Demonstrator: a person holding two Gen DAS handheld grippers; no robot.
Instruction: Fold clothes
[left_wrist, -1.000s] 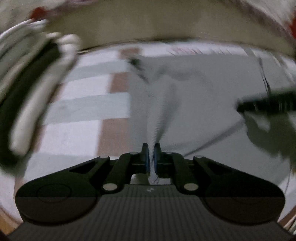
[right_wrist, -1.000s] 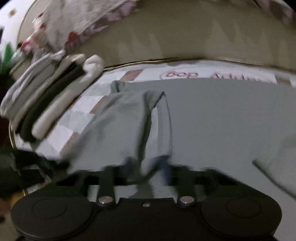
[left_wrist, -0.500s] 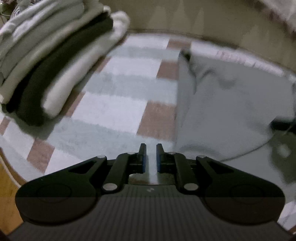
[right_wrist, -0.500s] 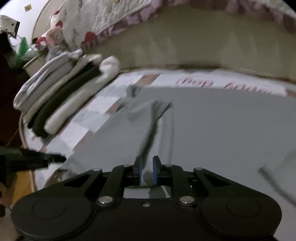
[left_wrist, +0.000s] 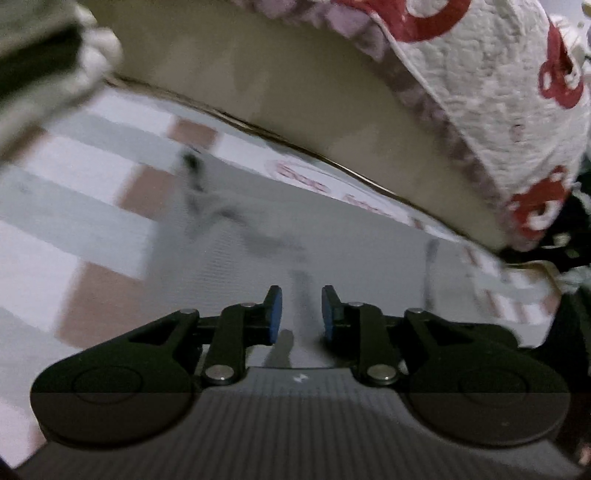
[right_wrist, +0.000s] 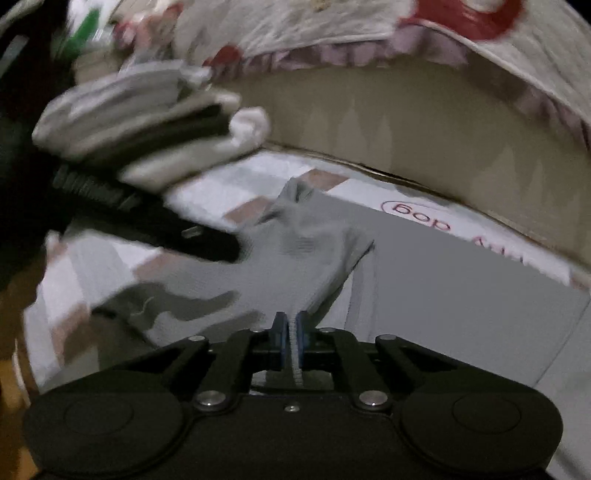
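Since a second ago your right tool (right_wrist: 290, 339) has clamped the grey garment's (right_wrist: 310, 251) near edge to lift it, while your left tool (left_wrist: 297, 314) is opening, empty, over cloth spread on the checked mat (left_wrist: 92, 206), stack (right_wrist: 147, 125) beyond.

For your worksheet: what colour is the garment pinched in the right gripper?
Grey garment; clearest in the right wrist view.

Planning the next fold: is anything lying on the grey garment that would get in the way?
Nothing visible lies on the grey garment. The stack of folded clothes sits apart on the checked mat.
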